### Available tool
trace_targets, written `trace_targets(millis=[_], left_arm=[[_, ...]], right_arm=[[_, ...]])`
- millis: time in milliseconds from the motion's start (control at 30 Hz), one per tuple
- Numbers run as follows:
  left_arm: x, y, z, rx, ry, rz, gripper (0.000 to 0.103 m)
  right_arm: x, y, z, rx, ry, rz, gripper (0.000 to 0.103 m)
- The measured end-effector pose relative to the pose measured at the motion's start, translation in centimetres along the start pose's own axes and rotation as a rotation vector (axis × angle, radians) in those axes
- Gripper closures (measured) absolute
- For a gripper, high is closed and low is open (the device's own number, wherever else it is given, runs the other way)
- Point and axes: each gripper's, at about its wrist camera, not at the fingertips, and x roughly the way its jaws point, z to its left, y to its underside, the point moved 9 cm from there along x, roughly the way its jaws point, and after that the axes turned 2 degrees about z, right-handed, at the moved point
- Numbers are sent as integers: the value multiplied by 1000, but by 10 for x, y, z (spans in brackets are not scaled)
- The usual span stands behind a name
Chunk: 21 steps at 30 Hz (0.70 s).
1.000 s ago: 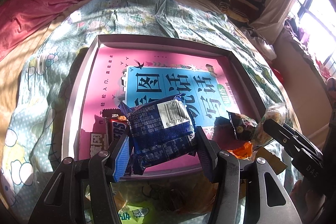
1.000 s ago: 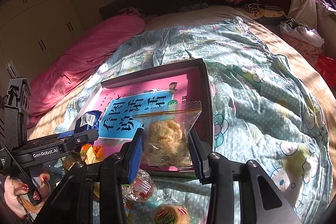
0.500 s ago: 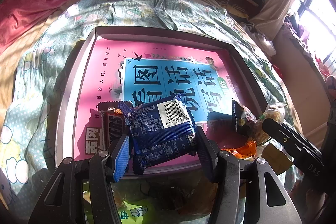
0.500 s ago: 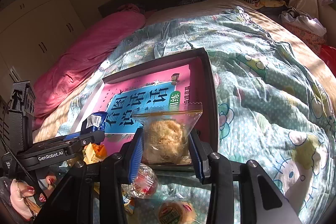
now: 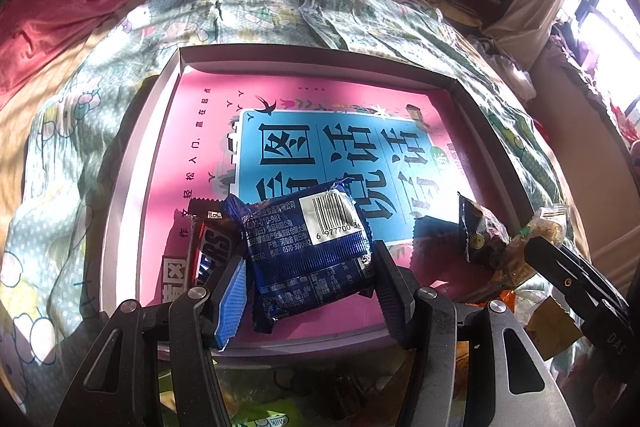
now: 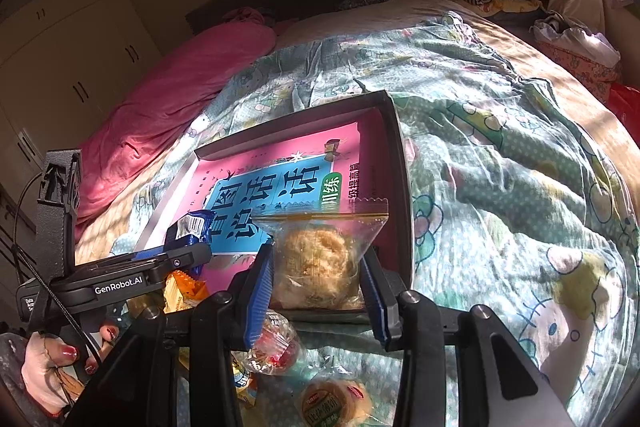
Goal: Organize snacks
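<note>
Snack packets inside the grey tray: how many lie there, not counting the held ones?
2: a Snickers bar at the tray's near left and a dark packet at its near right. Held packets may hide others.

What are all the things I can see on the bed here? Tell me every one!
tray: one, grey, on the quilt
book: one, pink and blue, flat inside the tray
chocolate bar: one, brown, lying in the tray
dark packet: one, black, near the tray's right side
blue packet: one, held over the tray
clear bag: one, pale pastry inside, held over the tray's near corner
quilt: one, green cartoon print
left gripper: one, black, grips the blue packet
right gripper: one, black, grips the clear bag
</note>
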Motion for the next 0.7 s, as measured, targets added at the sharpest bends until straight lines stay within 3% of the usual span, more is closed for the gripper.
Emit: trace_targets(millis=[700], left_arm=[[-4,2,2,-3,4,24,43]], right_arm=[[-4,-3,-4,10,6,-14,60]])
